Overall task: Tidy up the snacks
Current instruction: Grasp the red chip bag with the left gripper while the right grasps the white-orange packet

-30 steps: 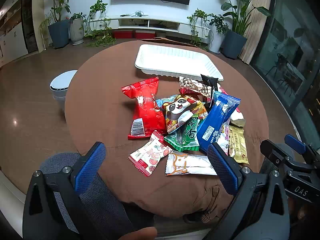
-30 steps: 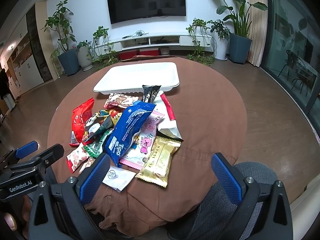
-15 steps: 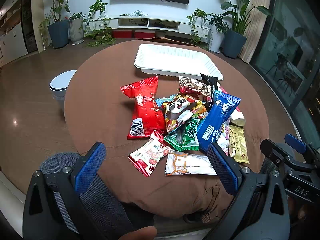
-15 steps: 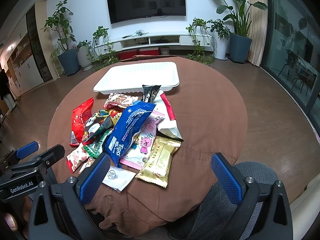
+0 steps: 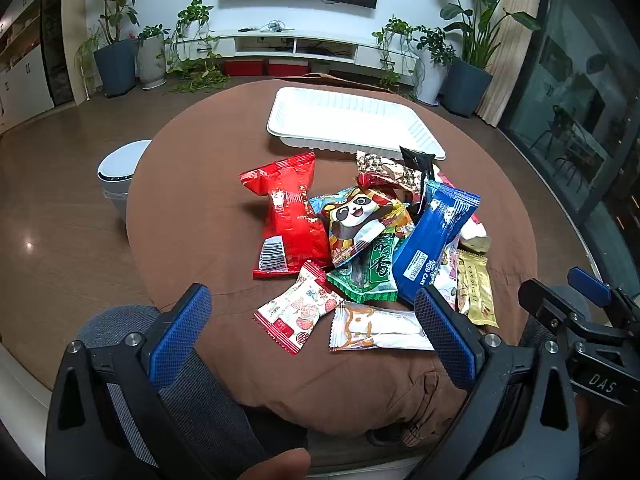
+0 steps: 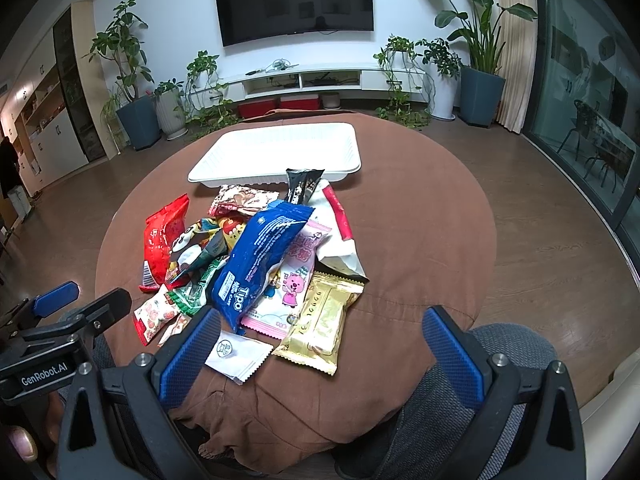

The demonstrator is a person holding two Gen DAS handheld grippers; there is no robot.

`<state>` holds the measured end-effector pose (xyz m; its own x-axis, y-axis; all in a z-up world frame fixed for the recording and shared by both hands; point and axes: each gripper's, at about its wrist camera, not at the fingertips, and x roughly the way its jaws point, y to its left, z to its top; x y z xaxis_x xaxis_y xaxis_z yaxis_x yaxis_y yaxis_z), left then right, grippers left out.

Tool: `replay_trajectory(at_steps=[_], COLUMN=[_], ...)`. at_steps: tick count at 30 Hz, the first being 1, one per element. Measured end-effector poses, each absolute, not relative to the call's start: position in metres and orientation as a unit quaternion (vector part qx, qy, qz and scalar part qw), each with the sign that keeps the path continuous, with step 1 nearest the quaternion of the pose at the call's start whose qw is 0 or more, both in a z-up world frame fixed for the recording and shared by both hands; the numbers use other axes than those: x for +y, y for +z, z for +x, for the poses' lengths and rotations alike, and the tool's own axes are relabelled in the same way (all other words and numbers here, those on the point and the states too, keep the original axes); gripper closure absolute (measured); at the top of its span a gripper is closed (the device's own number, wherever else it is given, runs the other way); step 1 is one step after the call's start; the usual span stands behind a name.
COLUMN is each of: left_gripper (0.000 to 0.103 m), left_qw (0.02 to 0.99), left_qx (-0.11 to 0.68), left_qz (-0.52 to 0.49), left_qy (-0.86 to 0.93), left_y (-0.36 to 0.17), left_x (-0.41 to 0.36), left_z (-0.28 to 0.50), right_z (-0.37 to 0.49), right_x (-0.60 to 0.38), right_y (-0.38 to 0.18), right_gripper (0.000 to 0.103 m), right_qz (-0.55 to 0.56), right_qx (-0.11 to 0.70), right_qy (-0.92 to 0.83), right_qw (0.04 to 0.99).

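Note:
A pile of snack packets lies on a round brown-clothed table point(image 5: 192, 208): a red bag point(image 5: 288, 216), a panda packet point(image 5: 360, 220), a blue Tipo pack point(image 6: 260, 264), a gold bar point(image 6: 324, 320), a pink packet point(image 6: 296, 284), a small white sachet point(image 6: 236, 354) and several others. An empty white tray point(image 5: 352, 124) sits behind the pile, also in the right wrist view point(image 6: 280, 152). My left gripper point(image 5: 312, 336) is open and empty above the table's near edge. My right gripper point(image 6: 320, 356) is open and empty, to the right of the left one.
A grey chair back point(image 5: 192, 384) stands below the grippers at the table's near edge. A white bin point(image 5: 120, 168) stands on the floor left of the table. Potted plants, a TV and a low cabinet line the far wall.

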<state>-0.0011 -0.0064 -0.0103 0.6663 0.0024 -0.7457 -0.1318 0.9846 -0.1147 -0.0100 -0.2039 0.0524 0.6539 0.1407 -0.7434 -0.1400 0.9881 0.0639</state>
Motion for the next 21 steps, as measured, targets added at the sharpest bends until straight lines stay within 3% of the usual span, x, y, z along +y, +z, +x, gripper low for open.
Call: replay_trajectory(at_steps=[13,17,21], left_gripper=[0.000,0.000,0.000], left_qw=[0.901,0.865,0.871], left_qx=[0.420,0.455,0.478], left_qz=[-0.103,-0.191,-0.109], left_qy=[-0.008,-0.088,-0.030], left_y=[-0.017,-0.037,-0.054], left_x=[-0.005,0.011,0.007], left_z=[0.002,0.003,-0.009], right_z=[-0.012,-0.014,-0.014], right_x=[-0.204,-0.212,-0.228], right_y=[0.050,0.051,0.061], right_gripper=[0.000,0.000,0.000], right_qz=[0.004,0.025,0.061], right_qx=[0.406,0.397,0.372], right_qy=[0.077,0.078,0.088], right_qw=[0.911,0.914,0.922])
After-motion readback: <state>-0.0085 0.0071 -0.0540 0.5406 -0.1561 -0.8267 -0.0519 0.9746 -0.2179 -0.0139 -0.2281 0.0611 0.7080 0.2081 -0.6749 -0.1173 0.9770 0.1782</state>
